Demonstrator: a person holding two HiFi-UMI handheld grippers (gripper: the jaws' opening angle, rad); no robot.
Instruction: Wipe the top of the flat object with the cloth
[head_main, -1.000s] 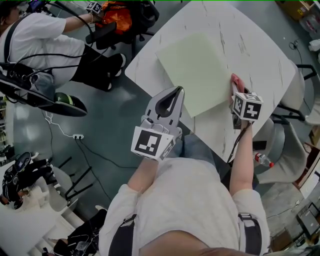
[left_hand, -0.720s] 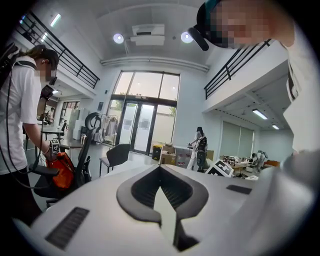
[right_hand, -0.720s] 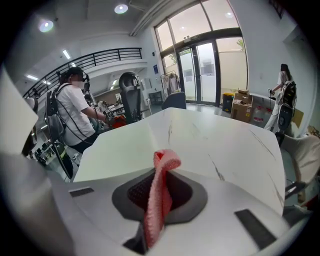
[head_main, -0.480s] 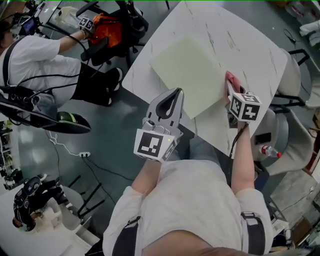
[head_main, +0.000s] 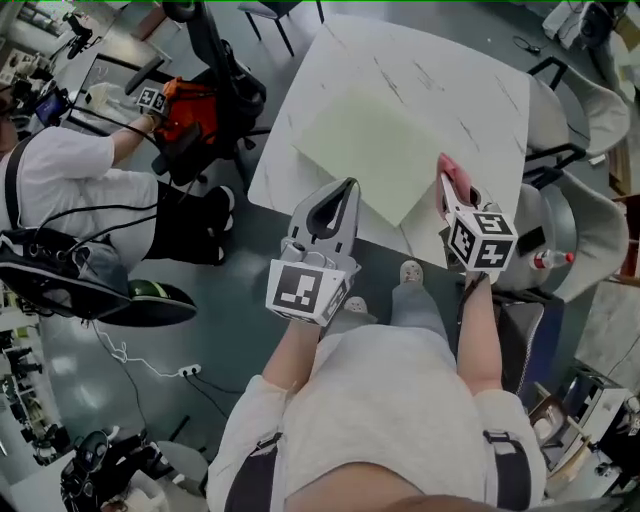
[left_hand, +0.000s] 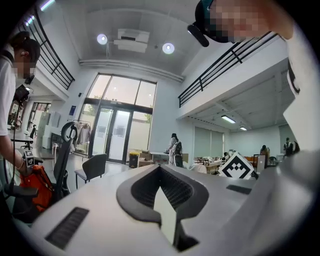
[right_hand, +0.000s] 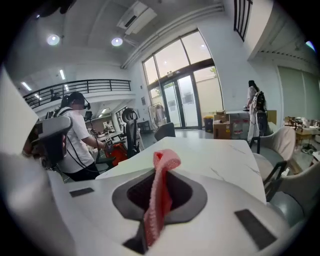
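Two chairs (head_main: 585, 100) stand right of the table (head_main: 460, 70), with a bottle (head_main: 548, 260) off its near right corner. Left of the table, a seated person (head_main: 70, 170) reaches to an orange bag (head_main: 190, 110) by a black chair (head_main: 215, 60).

White marbled table, dark grey floor, a tall hall with glass doors (right_hand: 187, 102).

On the table's near left part lies the sheet (head_main: 365, 140), pale green and flat, with a corner toward me. My right gripper (head_main: 452, 195) pinches the cloth (head_main: 446, 175), pink-red with its top curled over, at the table's near edge just right of that corner. My left gripper (head_main: 343, 192) has its jaws together, holding nothing, off the table's near edge.
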